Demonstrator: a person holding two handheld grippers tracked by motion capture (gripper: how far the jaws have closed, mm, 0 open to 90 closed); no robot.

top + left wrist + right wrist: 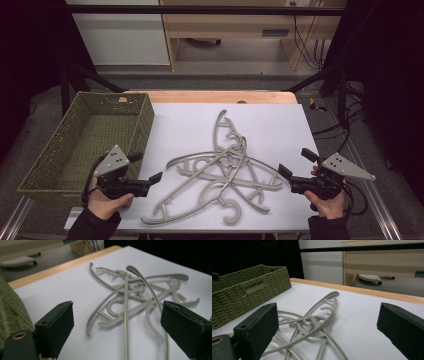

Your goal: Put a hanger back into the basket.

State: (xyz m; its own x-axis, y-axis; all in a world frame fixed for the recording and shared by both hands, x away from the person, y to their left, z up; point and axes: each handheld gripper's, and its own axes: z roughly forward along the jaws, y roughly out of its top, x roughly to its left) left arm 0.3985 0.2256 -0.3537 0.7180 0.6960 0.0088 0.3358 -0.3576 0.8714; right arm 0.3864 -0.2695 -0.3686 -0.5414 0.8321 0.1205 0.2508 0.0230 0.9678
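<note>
my left gripper (150, 169) is spread wide and holds nothing, just left of the tangled grey hangers (225, 172) lying on the white sheet (280, 125). my right gripper (295, 162) is spread too, empty, just right of the pile. the woven green basket (60, 150) sits at my left.

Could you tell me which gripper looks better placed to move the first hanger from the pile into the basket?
Probably the left gripper. It is open, sits between the woven basket and the tangled hangers, and points at the pile. The right gripper, also open, is beyond the pile's far side from the basket.
</note>
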